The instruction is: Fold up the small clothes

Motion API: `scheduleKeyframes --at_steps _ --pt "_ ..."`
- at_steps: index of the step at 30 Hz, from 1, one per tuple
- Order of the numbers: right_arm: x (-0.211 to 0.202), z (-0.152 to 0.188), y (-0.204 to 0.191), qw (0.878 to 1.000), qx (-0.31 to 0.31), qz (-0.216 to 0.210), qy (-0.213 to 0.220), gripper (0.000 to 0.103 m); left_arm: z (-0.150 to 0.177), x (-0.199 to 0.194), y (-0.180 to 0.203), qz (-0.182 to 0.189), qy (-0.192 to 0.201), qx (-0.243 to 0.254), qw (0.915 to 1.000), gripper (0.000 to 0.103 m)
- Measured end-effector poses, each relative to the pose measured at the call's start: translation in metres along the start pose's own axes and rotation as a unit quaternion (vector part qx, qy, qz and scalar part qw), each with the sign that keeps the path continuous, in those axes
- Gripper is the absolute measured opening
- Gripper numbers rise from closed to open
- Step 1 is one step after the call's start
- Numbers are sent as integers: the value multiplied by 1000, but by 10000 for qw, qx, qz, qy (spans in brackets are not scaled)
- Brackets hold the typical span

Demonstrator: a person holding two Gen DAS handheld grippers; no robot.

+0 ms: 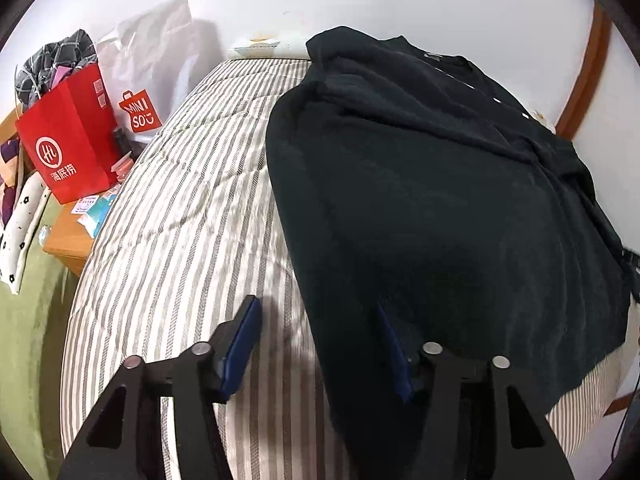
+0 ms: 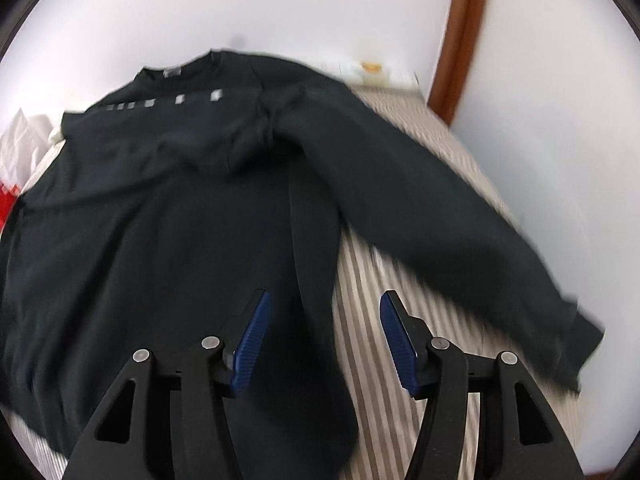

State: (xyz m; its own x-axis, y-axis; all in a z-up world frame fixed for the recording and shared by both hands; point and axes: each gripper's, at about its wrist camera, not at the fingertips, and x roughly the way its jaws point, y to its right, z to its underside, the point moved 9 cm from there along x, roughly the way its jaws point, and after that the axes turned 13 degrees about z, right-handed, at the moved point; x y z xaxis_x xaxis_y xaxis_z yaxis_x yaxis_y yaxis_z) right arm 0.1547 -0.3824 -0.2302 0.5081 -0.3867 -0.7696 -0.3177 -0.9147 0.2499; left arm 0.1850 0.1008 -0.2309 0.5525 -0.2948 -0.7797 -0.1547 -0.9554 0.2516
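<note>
A black long-sleeved top [image 1: 440, 200] lies spread on a striped bed [image 1: 180, 220]. In the right wrist view the top [image 2: 160, 220] shows its collar at the far end, a row of pale squares across the chest, and one sleeve [image 2: 460, 232] stretched out to the right. My left gripper [image 1: 316, 308] is open, straddling the top's left bottom edge, just above it. My right gripper [image 2: 324, 300] is open above the top's right bottom edge where it meets the bedding. Neither holds anything.
A red paper bag [image 1: 68, 148] and a white Miniso bag [image 1: 148, 64] stand on a wooden bedside table [image 1: 68, 240] left of the bed. White wall behind; a brown wooden door frame [image 2: 460, 40] at the right. A pillow [image 1: 260, 46] lies at the bed's head.
</note>
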Motion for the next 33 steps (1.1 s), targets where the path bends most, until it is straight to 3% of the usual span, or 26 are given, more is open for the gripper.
scheduleKeyframes --at_steps 4,5,7,8,12,19,25,28,31,33 --pt "-1 38 3 9989 168 -408 -154 56 7 -5 6 46 50 19 10000 29" --pt "0 45 4 9986 209 -447 -174 54 9 -5 7 41 74 59 9999 20" --pt "-3 51 3 9978 323 -572 -81 34 11 -6 9 10 99 53 9999 11" --pt "-7 54 2 9971 353 -668 -14 11 12 -8 10 -1 115 46 9999 8" --pt "-18 60 1 9969 261 -733 128 9 18 -20 8 28 230 -37 9997 6" --pt "-35 74 16 9960 362 -808 83 8 41 -44 9 110 234 -2 9997 6" --pt "-48 91 14 9976 68 -685 66 9 56 -56 7 280 156 -77 9995 6" --pt "-53 88 12 9987 -178 -458 158 14 52 -56 9 313 172 -81 9993 9" --pt "-66 68 14 9984 -238 -220 471 29 44 -59 14 230 222 -69 9995 14" --pt "-79 45 10 9965 -264 -172 780 48 35 -59 17 156 243 -6 9996 25"
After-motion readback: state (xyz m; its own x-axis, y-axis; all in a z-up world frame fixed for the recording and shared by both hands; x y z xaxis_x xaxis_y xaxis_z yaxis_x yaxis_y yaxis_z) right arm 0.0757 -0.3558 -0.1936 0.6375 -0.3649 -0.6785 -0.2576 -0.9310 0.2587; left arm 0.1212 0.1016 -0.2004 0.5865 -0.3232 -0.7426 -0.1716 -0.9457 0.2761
